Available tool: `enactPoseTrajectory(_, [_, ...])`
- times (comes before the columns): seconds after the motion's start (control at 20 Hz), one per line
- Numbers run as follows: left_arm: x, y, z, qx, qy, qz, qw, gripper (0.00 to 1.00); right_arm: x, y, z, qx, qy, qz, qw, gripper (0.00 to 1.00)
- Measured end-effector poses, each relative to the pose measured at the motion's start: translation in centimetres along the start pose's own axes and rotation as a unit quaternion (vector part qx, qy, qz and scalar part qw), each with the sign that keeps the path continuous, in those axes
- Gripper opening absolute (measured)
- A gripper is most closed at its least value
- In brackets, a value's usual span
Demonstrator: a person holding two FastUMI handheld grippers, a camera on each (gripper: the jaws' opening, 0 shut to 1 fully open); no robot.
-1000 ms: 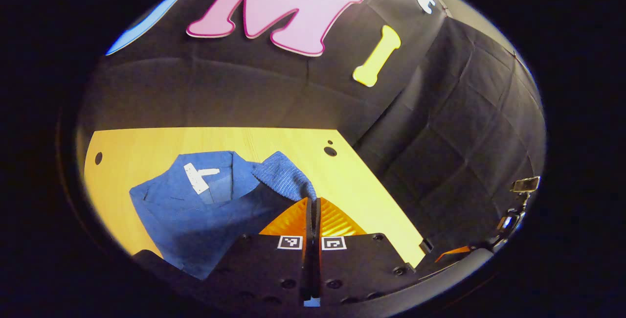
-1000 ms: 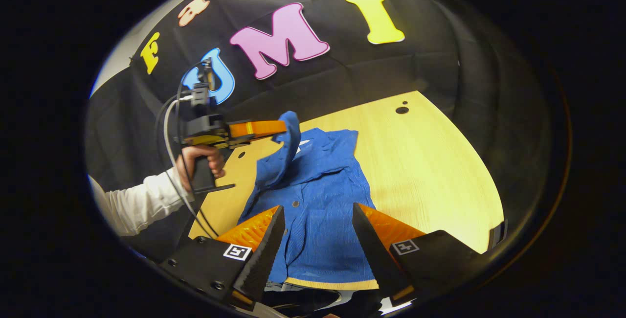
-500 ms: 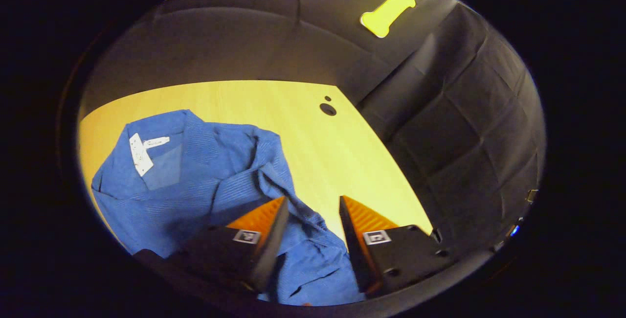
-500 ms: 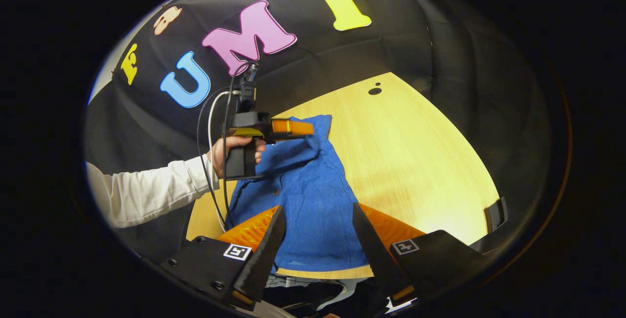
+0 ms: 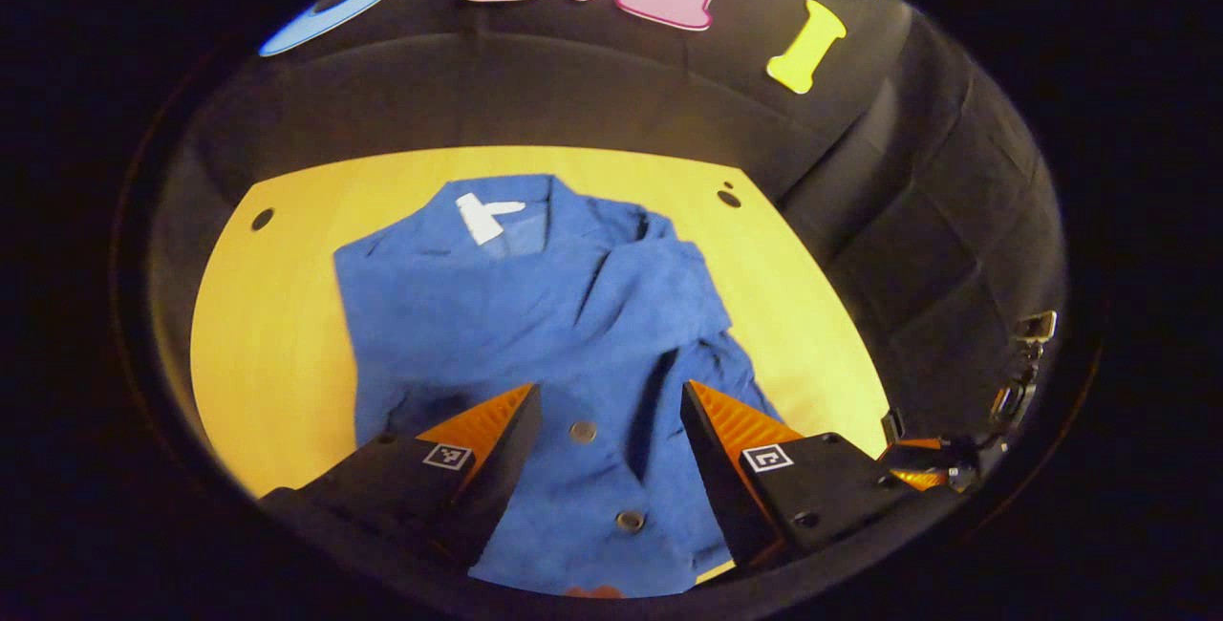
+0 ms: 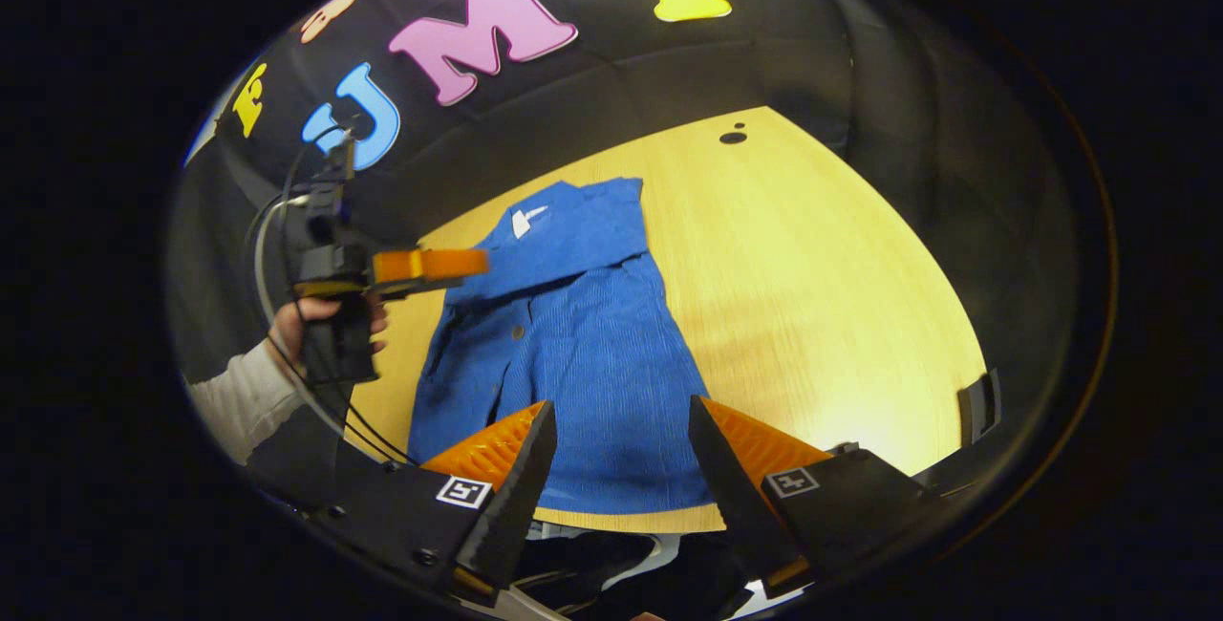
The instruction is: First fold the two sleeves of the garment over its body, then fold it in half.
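Left gripper (image 5: 608,401): jaws spread wide, nothing between them. Orange ribbed fingers (image 5: 478,422) on black bodies carrying small square markers. It hangs above the lower front of the garment (image 5: 535,315), apart from the cloth; two round buttons (image 5: 582,431) show in the gap between the fingers.

Right gripper (image 6: 619,425): jaws likewise wide apart, holding nothing. It sits over the near hem of the garment (image 6: 573,353), at the table's front edge. In the right gripper view the left gripper (image 6: 430,265) is held off the garment's left side, level with the collar, gripped by a hand (image 6: 287,320) in a white sleeve (image 6: 239,396), cables trailing from it.

Garment: blue shirt, finely ribbed weave, lying flat on the table with collar toward the far wall and hem toward the person. White label (image 5: 482,215) inside the neck. One sleeve (image 5: 659,296) lies folded over the body, rumpled, with creases running down toward the hem.

Table (image 6: 812,296): pale yellow wood grain, with a dark round hole (image 6: 733,137) near the far corner.
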State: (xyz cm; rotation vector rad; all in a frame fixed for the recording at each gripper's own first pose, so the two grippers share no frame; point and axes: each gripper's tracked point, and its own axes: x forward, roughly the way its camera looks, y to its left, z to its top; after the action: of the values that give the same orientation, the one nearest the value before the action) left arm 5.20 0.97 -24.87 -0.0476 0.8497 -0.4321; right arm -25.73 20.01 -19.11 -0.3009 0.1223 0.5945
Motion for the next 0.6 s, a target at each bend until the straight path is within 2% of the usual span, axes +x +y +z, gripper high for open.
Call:
enactPoseTrajectory(0.05, [-1.7, 2.0, -3.3, -0.013, 0.018, 0.029, 0.999, 0.82, 0.7, -0.3, -0.9, -0.006, 0.02, -0.009, 1.0, 0.88])
enactPoseTrajectory(0.1, [-3.4, 3.8, -6.8, -0.029, 0.04, 0.059, 0.997, 0.85, 1.4, -0.7, -1.9, -0.011, 0.042, -0.02, 0.999, 0.77])
enactPoseTrajectory(0.15, [-4.7, 5.1, -10.0, -0.048, 0.061, 0.08, 0.994, 0.85, 1.8, -1.2, -2.9, -0.013, 0.059, -0.035, 0.998, 0.78])
enactPoseTrajectory(0.2, [-5.8, 5.9, -12.8, -0.066, 0.07, 0.093, 0.991, 0.85, 2.3, -1.4, -3.6, -0.014, 0.07, -0.038, 0.997, 0.91])
enactPoseTrajectory(0.3, [-7.1, 6.8, -17.7, -0.105, 0.1, 0.116, 0.983, 0.85, 3.3, -1.6, -5.1, -0.013, 0.097, -0.044, 0.994, 0.91])
enactPoseTrajectory(0.4, [-7.3, 6.9, -21.0, -0.139, 0.127, 0.125, 0.974, 0.86, 3.6, -2.8, -6.4, -0.031, 0.121, -0.067, 0.99, 0.91])
enactPoseTrajectory(0.5, [-7.4, 8.1, -23.4, -0.147, 0.148, 0.148, 0.967, 0.86, 3.7, -4.1, -7.3, -0.053, 0.144, -0.094, 0.984, 0.93])
enactPoseTrajectory(0.55, [-7.2, 8.6, -24.1, -0.146, 0.154, 0.157, 0.965, 0.85, 3.7, -4.3, -7.4, -0.055, 0.15, -0.097, 0.982, 0.87])
enactPoseTrajectory(0.6, [-7.2, 9.1, -24.8, -0.144, 0.162, 0.169, 0.961, 0.85, 3.8, -4.7, -7.5, -0.055, 0.155, -0.103, 0.981, 0.94])
